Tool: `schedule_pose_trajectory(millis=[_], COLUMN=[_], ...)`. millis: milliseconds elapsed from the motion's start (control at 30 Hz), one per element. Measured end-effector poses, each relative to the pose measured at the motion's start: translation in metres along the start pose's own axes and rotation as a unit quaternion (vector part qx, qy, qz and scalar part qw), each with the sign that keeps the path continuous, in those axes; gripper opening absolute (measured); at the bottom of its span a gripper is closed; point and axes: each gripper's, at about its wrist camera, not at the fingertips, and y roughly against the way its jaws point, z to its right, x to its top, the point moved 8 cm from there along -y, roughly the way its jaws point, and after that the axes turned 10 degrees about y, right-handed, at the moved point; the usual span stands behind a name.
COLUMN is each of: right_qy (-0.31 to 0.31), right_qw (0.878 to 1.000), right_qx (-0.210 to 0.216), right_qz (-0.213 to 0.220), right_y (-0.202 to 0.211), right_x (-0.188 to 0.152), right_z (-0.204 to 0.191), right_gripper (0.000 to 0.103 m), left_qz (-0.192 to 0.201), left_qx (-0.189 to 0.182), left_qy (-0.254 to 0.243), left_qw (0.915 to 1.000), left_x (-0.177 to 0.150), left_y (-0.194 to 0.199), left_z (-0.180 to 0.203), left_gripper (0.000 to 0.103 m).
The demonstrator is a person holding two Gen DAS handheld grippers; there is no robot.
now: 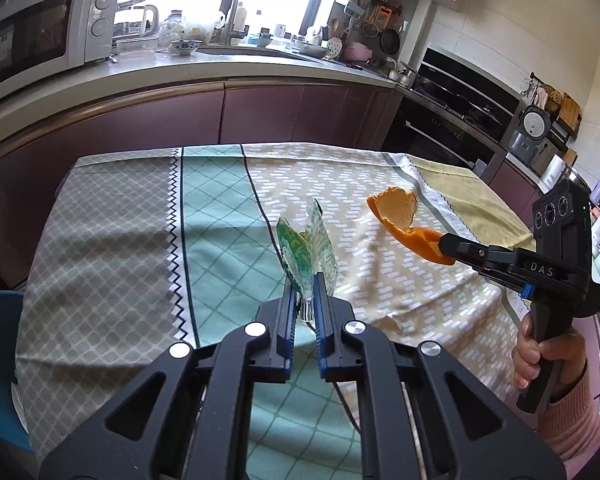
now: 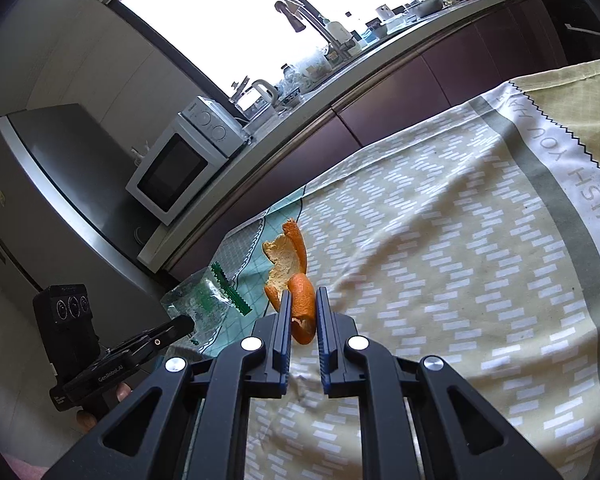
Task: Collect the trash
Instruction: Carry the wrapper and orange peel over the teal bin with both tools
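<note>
My left gripper [image 1: 303, 285] is shut on a crumpled green and clear plastic wrapper [image 1: 306, 246] and holds it above the patterned tablecloth [image 1: 116, 240]. My right gripper [image 2: 302, 298] is shut on a curled orange peel [image 2: 290, 268] and holds it above the cloth. In the left wrist view the right gripper [image 1: 446, 246] comes in from the right with the peel [image 1: 400, 214] at its tip. In the right wrist view the left gripper [image 2: 186, 324] sits at the lower left with the wrapper [image 2: 204, 300].
The tablecloth [image 2: 460, 240] covers the whole table. Behind it runs a counter [image 1: 220, 68] with a microwave [image 1: 32, 32], a sink and dishes. An oven [image 1: 452, 116] stands at the right, a fridge [image 2: 40, 200] to the far left. A blue chair [image 1: 0, 356] is by the table's left side.
</note>
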Motion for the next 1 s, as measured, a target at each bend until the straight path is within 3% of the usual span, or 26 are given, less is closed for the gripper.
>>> schedule_pose_trajectory(millis=[533, 1000], right_qy=[0.046, 0.069], right_qw=[0.997, 0.991], right_qx=[0.064, 0.103], right_qz=[-0.028, -0.058], right_y=[-0.024, -0.053], right_x=[-0.011, -0.028], right_z=[-0.075, -0.126], right_gripper=[0.01, 0.01], left_qz=[0.028, 0.058], left_qx=[0.028, 0.06], left_qy=[0.023, 0.047], left_qw=[0.9989, 0.9954], left_x=[-0.027, -0.031], left_y=[0.069, 0.12], left_z=[-0.051, -0.093], left_gripper=[0.009, 0.009])
